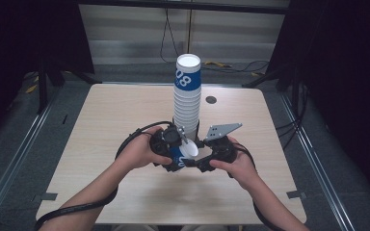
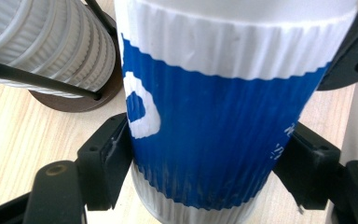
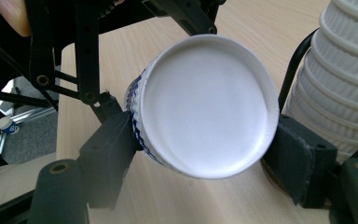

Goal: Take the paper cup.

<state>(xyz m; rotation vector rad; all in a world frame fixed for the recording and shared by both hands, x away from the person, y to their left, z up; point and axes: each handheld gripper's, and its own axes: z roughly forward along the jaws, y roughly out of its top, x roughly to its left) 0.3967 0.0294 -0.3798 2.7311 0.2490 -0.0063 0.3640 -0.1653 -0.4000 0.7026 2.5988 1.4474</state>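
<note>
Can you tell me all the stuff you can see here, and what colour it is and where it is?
Held cup: one, blue and white, lying tipped between both grippers near the table's front middle.
Cup stack: one tall tower, white with a blue-banded cup on top, upside down, standing just behind the held cup.
Stand: one, dark brown round base with black wire, under the cup stack.
Table: one, light wood.
Round cap: one, dark, on the table right of the stack.
Floor cables: several, black and yellow, behind the table.
Left gripper: one, black, jaws shut on the held cup's blue side.
Right gripper: one, black with a grey plate, jaws at the cup's white bottom end.
Hands: two, each holding a gripper.
</note>
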